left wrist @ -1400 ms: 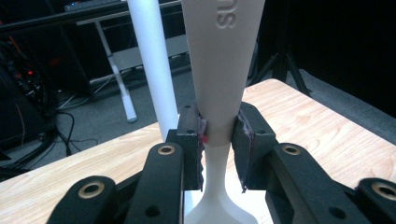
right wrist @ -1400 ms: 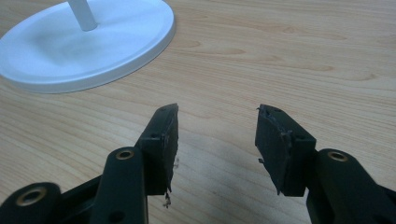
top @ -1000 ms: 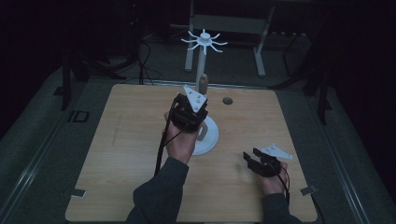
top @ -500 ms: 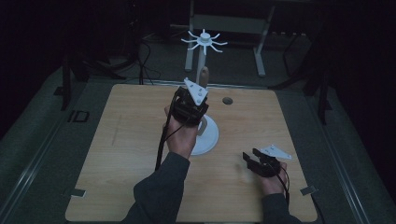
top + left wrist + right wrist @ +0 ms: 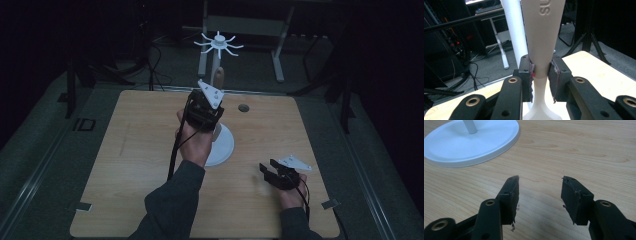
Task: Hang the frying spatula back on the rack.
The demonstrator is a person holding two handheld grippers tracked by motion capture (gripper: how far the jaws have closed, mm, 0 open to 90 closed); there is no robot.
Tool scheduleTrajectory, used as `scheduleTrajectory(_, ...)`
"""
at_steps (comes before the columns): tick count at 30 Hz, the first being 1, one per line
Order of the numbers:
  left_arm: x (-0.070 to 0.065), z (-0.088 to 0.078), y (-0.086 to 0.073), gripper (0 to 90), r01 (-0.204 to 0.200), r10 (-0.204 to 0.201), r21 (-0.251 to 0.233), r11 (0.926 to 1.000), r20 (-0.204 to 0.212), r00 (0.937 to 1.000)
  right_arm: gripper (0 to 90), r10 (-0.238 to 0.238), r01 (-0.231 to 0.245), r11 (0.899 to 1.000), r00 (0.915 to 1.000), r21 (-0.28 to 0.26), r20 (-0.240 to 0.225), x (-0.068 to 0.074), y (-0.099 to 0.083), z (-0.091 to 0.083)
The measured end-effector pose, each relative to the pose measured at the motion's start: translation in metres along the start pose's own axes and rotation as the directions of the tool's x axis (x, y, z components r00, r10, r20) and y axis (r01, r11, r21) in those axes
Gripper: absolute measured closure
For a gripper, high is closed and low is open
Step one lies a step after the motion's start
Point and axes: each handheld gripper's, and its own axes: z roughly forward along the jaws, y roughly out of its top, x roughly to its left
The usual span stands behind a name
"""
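we see the left gripper [image 5: 210,102] raised above the middle of the wooden table [image 5: 125,165], its jaws clamped on the narrow neck of a beige utensil handle [image 5: 541,42] that stands upright, widening upward, with raised lettering near the top. just behind the handle rises the white pole [image 5: 515,27] of a stand whose round white base [image 5: 224,145] sits on the table; at the pole's top is a white hub with spokes [image 5: 218,42]. our right gripper [image 5: 278,174] rests low near the table's right front, jaws spread wide over bare wood, holding nothing, well apart from the base.
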Motion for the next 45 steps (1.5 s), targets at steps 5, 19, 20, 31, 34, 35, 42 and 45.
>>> scheduleTrajectory(5, 0.000, 0.000, 0.002, 73.9, 0.007, -0.007, -0.004, 1.0000, -0.013, 0.9999, 48.2, 0.000, 0.000, 1.000, 1.0000, 0.002, 0.000, 0.000, 0.000, 0.000)
scheduleTrajectory(19, 0.002, -0.001, 0.009, 73.9, 0.026, -0.027, -0.021, 0.9994, -0.041, 0.9988, 48.1, 0.000, 0.000, 1.000, 1.0000, 0.003, -0.004, 0.000, 0.000, 0.002)
scheduleTrajectory(20, 0.002, 0.000, 0.009, 73.9, 0.025, -0.025, -0.019, 0.9995, -0.043, 0.9988, 48.1, 0.000, 0.000, 1.000, 1.0000, 0.003, -0.004, 0.000, 0.000, 0.002)
scheduleTrajectory(31, 0.003, 0.005, 0.016, 73.8, 0.023, -0.024, -0.003, 0.9997, -0.051, 0.9984, 48.0, -0.001, 0.001, 1.000, 1.0000, 0.003, -0.005, 0.000, 0.000, 0.003)
scheduleTrajectory(34, 0.004, 0.006, 0.018, 73.8, 0.024, -0.024, -0.001, 0.9997, -0.056, 0.9982, 48.0, -0.001, 0.001, 1.000, 1.0000, 0.003, -0.006, 0.001, 0.000, 0.003)
scheduleTrajectory(35, 0.004, 0.006, 0.018, 73.8, 0.024, -0.024, -0.001, 0.9997, -0.056, 0.9982, 48.0, -0.001, 0.001, 1.000, 1.0000, 0.003, -0.006, 0.001, 0.000, 0.003)
scheduleTrajectory(42, 0.005, 0.012, 0.024, 73.8, 0.020, -0.019, 0.011, 0.9997, -0.065, 0.9977, 47.8, 0.000, 0.000, 1.000, 1.0000, 0.001, -0.005, 0.001, 0.000, 0.002)
scheduleTrajectory(45, 0.005, 0.014, 0.024, 73.8, 0.020, -0.019, 0.017, 0.9996, -0.065, 0.9977, 47.8, 0.000, 0.000, 1.000, 1.0000, 0.000, -0.004, 0.000, 0.000, 0.001)
